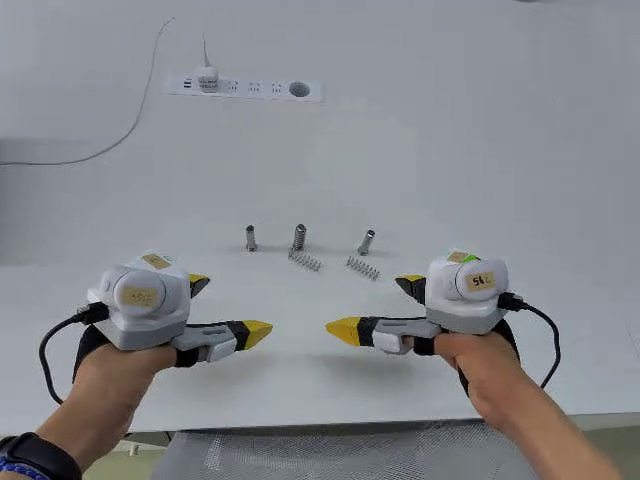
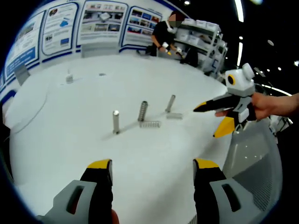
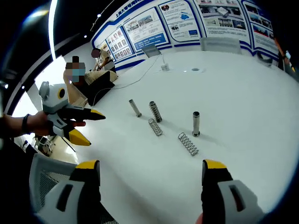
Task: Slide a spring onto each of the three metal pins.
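Three short metal pins stand in a row on the white table: a bare left pin (image 1: 251,237) (image 2: 116,121) (image 3: 135,108), a middle pin (image 1: 299,236) (image 2: 143,111) (image 3: 155,111) with a spring coiled around it, and a bare right pin (image 1: 367,241) (image 2: 171,103) (image 3: 195,123). One loose spring (image 1: 305,260) (image 2: 150,124) (image 3: 155,127) lies by the middle pin. A second loose spring (image 1: 363,267) (image 2: 174,115) (image 3: 188,143) lies by the right pin. My left gripper (image 1: 228,308) (image 2: 153,164) (image 3: 91,129) and right gripper (image 1: 376,306) (image 2: 209,120) (image 3: 149,164) are both open and empty. They hover near the front edge and point at each other.
A white power strip (image 1: 245,87) with a plug and a cable (image 1: 120,135) lies at the back of the table. A mesh chair seat (image 1: 330,455) sits below the front edge. A person (image 2: 166,37) stands at shelves beyond the table.
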Motion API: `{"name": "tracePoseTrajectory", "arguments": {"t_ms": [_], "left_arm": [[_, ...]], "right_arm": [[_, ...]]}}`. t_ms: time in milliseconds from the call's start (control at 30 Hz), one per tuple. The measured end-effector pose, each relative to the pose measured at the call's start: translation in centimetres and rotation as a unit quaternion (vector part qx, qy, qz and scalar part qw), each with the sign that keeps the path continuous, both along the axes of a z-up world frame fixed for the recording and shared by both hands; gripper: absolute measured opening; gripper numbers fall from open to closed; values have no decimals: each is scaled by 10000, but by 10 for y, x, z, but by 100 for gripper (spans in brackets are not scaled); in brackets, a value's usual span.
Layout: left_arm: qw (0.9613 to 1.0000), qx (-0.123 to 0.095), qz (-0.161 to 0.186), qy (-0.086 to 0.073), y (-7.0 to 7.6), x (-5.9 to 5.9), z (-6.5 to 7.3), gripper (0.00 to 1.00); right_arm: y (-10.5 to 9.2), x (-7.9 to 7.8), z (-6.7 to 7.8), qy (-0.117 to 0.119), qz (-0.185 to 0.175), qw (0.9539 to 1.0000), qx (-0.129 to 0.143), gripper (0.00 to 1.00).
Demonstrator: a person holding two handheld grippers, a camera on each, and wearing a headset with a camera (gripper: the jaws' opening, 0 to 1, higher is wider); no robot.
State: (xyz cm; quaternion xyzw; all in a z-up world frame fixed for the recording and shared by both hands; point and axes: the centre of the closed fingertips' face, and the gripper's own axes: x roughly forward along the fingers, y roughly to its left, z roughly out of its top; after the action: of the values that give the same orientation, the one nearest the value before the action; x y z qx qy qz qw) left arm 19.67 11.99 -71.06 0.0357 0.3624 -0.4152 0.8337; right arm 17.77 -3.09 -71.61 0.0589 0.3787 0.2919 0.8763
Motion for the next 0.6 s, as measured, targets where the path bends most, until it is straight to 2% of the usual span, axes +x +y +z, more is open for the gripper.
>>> {"name": "tracePoseTrajectory", "arguments": {"t_ms": [133,600], "left_arm": [[9999,29,-124,-7,-7,1,0,72],[9978,165,-632,-78,-28,6,-3,74]], "right_arm": [[-4,-3,-3,42,41,9999,-98,92],[-11,-12,-1,106,-115,9999,-20,92]]}}
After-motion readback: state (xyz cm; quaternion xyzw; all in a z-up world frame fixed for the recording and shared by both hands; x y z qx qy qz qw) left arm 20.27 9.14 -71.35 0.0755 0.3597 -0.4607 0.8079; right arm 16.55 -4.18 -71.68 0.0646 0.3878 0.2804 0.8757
